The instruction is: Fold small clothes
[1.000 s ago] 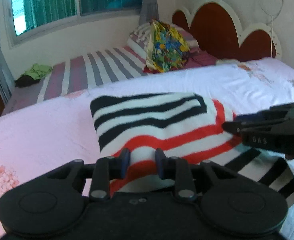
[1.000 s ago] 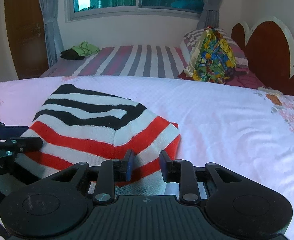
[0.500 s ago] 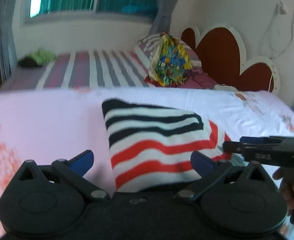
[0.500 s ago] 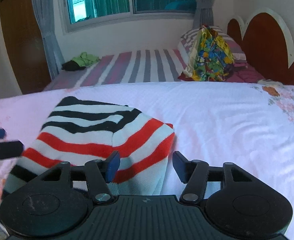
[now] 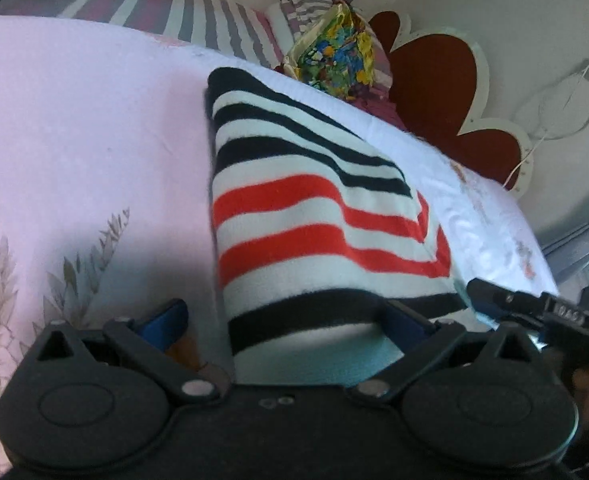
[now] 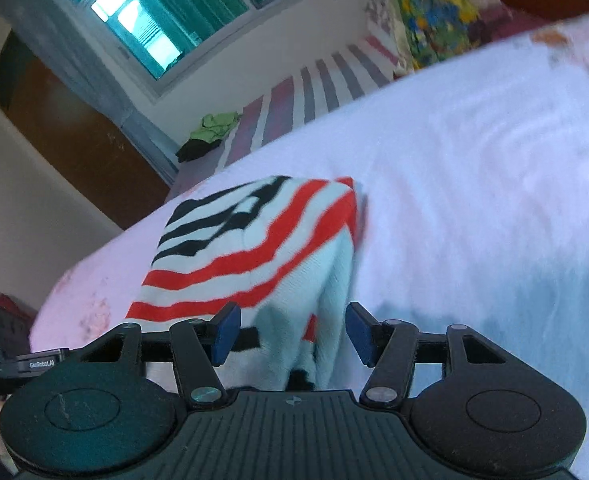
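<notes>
Both grippers hang with fingers spread wide, holding nothing: left gripper [image 5: 282,320], right gripper [image 6: 292,336]. Between them, the folded striped garment [image 5: 314,216] lies on the bed [image 5: 74,120]. To finish well, smooth the top layer and square the edges without snagging fabric.

Colourful bag [image 5: 334,48], headboard [image 5: 434,76], window [image 6: 162,12]

Striped garment's [image 5: 314,216] near edge behind left tool [image 5: 282,326]
</notes>
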The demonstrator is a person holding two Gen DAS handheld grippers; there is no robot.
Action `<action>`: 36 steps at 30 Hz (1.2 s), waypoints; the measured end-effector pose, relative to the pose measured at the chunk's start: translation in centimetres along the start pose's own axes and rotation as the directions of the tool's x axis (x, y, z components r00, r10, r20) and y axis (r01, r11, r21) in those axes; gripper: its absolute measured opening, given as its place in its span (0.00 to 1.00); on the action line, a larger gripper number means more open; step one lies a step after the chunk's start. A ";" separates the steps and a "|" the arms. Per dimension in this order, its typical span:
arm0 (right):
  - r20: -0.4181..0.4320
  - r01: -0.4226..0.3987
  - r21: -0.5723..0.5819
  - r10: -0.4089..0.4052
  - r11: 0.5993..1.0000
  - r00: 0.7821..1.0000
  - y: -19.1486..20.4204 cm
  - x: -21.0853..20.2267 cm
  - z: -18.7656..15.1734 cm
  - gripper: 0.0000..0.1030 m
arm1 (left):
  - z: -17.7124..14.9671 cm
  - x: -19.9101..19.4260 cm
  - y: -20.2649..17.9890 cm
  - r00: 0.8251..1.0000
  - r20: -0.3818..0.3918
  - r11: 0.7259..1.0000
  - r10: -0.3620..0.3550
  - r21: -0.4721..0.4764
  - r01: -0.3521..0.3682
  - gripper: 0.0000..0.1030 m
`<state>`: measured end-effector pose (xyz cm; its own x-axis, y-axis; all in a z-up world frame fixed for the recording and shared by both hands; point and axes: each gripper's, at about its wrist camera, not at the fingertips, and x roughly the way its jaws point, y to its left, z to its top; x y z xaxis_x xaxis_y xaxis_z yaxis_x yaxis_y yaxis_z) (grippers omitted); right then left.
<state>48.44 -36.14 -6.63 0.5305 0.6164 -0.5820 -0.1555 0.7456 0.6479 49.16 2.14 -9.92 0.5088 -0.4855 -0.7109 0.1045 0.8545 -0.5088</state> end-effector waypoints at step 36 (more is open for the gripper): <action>-0.083 -0.006 -0.079 -0.001 0.997 0.997 2.0 4.1 -0.7 0.40 | 1.1 1.6 -1.0 0.997 -0.026 0.994 -0.071 0.086 0.073 0.91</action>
<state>49.75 -31.95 -8.11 0.4597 0.6347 -0.6211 -0.2239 0.7596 0.6106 50.79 0.67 -10.05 0.4781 -0.5499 -0.6849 0.2144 0.8293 -0.5161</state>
